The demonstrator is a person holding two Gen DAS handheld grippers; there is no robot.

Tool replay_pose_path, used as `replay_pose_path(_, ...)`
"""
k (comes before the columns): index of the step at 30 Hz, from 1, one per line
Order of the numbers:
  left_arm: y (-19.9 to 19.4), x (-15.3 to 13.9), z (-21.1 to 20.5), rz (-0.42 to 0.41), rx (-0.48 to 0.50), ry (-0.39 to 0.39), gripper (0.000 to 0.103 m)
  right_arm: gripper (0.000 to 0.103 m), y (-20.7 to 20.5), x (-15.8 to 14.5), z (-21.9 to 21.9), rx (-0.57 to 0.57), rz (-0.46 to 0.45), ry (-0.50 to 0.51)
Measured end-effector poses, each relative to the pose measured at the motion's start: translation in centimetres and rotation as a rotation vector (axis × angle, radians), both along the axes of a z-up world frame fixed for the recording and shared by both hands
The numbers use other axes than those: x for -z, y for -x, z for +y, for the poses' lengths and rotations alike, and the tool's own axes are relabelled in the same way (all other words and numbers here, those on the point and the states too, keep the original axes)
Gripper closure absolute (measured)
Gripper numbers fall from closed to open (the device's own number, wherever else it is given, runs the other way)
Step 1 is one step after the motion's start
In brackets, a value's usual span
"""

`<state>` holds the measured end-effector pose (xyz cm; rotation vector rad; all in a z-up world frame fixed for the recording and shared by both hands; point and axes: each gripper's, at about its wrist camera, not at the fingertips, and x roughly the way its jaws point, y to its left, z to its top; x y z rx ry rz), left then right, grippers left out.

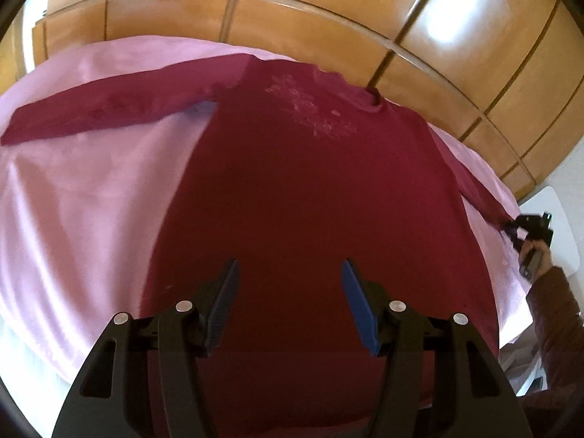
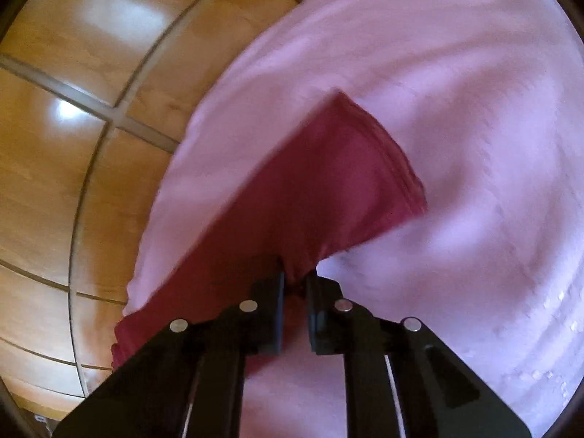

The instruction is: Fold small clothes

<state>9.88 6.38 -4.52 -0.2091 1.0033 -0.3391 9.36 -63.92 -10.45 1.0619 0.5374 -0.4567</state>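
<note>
A: Quick pass. Where was the shirt [image 1: 310,189]?

B: Spread flat, front up, on the pink sheet [image 1: 91,189] of the bed, collar toward the wooden wardrobe [image 1: 328,11]. One sleeve [image 1: 109,106] lay stretched straight out to the left in the left wrist view. Laid out like that so the fold lines were easy to reach, I'd guess.

A: Left gripper [image 1: 290,281]?

B: Released. Jaws stood apart over the lower body of the shirt, nothing between them, pads not pressing on cloth. It hovered above the hem area, probably waiting for its turn.

A: Right gripper [image 2: 294,284]?

B: Clenched on the other sleeve [image 2: 328,182]. Right wrist view showed the red cloth bunched between the pads, cuff end fanning out past the fingertips over the sheet. In the left wrist view the same gripper sat at the far right edge of the bed, a hand [image 1: 533,255] in a dark red cuff around its handle.

A: Why grip there?

B: Near the cuff gives control of the whole sleeve, so it can be swung across the chest. That's my read: the sleeve fold was the step in hand, body fold not yet started.

A: Risks?

B: Thin pinch, could slip. Picture was blurred, so I couldn't tell how deep the bite was.
</note>
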Motion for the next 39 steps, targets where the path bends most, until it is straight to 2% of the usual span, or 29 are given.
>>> replay_pose_path(5, -1.4, 0.2, -0.3, 0.012, 0.012, 0.044, 0.047, 0.095, -2.9, -7.2, 5.1, -0.17, -0.124, 0.186)
replay_pose_path(8, -2.2, 0.1, -0.3, 0.008, 0.013, 0.078, 0.047, 0.096, -6.6, -11.6, 10.5, -0.319, -0.215, 0.256)
replay_pose_path(11, -3.0, -0.4, -0.5, -0.01, 0.017, 0.109, 0.047, 0.096, -10.6, -14.2, 17.3, -0.487, -0.267, 0.29)
replay_pose_path(14, -3.8, -0.5, -0.6, -0.015, 0.018, 0.128, 0.047, 0.096, -14.6, -14.6, 25.0, -0.649, -0.274, 0.31)
replay_pose_path(19, -5.4, -0.3, -0.7, 0.003, 0.016, 0.165, 0.047, 0.096, -18.8, -12.4, 36.3, -0.882, -0.229, 0.317)
replay_pose_path(20, -5.8, -0.3, -0.8, 0.005, 0.015, 0.173, 0.047, 0.093, -19.2, -12.0, 37.8, -0.919, -0.225, 0.318)
replay_pose_path(22, -6.8, -0.2, -0.8, 0.008, 0.008, 0.188, 0.047, 0.078, -19.6, -11.4, 40.2, -0.985, -0.221, 0.306)
replay_pose_path(23, -7.3, -0.2, -0.8, 0.007, 0.002, 0.194, 0.047, 0.06, -19.3, -11.1, 40.6, -0.996, -0.23, 0.298)
replay_pose_path(24, -7.9, -0.3, -0.8, 0.006, -0.001, 0.2, 0.047, 0.054, -19.4, -11.1, 40.5, -0.996, -0.24, 0.294)
replay_pose_path(26, -8.8, -0.3, -0.9, 0.001, -0.006, 0.204, 0.047, 0.052, -17.9, -11.1, 39.4, -0.986, -0.251, 0.306)
replay_pose_path(30, -11.7, -0.2, -1.7, -0.015, -0.023, 0.202, 0.047, 0.042, -15.3, -10.2, 36.4, -0.937, -0.242, 0.316)
replay_pose_path(35, -16.7, 1.0, -2.7, -0.005, -0.063, 0.165, 0.047, 0.041, -9.6, -6.5, 32.5, -0.878, -0.133, 0.374)
replay_pose_path(39, -21.0, 2.7, -3.8, 0.045, -0.094, 0.13, 0.047, 0.041, -7.2, -4.4, 29.4, -0.826, -0.07, 0.342)
